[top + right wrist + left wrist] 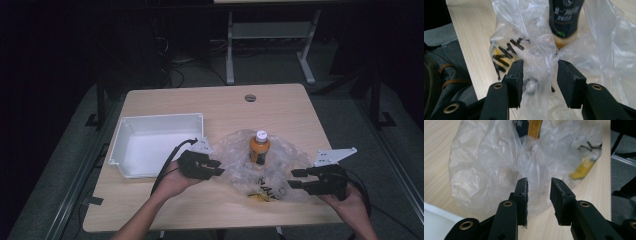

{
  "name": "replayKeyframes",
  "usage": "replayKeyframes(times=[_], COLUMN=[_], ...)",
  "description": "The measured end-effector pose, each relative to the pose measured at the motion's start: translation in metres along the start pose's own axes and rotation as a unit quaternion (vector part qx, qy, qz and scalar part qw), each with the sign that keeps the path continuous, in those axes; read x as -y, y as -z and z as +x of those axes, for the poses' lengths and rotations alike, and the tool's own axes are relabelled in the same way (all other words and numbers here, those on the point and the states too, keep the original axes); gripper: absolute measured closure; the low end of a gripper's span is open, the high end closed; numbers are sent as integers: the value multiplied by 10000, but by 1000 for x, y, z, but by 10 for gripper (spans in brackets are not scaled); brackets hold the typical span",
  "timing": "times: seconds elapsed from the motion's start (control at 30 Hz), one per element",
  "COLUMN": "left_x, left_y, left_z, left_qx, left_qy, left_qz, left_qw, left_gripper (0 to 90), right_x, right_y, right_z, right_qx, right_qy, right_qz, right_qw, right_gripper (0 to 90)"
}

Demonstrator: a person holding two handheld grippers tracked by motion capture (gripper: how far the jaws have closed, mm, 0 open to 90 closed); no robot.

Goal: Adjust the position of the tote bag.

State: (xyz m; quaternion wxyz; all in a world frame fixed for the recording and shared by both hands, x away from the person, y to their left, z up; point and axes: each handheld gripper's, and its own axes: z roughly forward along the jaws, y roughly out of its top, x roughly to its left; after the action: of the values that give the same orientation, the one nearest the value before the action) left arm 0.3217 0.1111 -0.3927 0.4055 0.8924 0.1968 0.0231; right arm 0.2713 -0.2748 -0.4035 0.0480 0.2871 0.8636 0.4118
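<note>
High view is showing the left gripper [216, 167] and right gripper [296, 179], jaws parted and gripping nothing, flanking the clear plastic bag [285, 157] that is slumping around the upright orange bottle [259, 146].

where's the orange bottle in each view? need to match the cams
High view: bottle upright at table centre, standing in the clear plastic bag.
Left gripper view: top centre, orange strip behind bag folds.
Right gripper view: top centre, dark label, cut off by the frame.
Shared landmark: the bag's yellow-and-black print.
</note>
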Motion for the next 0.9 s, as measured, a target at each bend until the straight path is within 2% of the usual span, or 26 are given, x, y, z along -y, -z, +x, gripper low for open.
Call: replayKeyframes(times=[0.2, 0.53, 0.57, 0.9], left_x=[-16, -44, -51, -81], left_y=[2, 3, 3, -7], left_z=[0, 6, 7, 10], left_qx=[71, 137, 137, 261], left_qy=[-124, -260, -298, -481], left_qz=[8, -19, -3, 39], left_qw=[9999, 9996, 9995, 9985], left_gripper=[645, 610, 602, 562], right_x=[-9, -8, -8, -6], right_y=[-6, -6, -5, -5], right_z=[-1, -8, -9, -12], right_qx=[-5, 86, 94, 127], right_qy=[66, 0, -5, -85], right_qz=[39, -59, -61, -150], right_qw=[10000, 9999, 9999, 9998], right_gripper=[562, 523, 516, 459])
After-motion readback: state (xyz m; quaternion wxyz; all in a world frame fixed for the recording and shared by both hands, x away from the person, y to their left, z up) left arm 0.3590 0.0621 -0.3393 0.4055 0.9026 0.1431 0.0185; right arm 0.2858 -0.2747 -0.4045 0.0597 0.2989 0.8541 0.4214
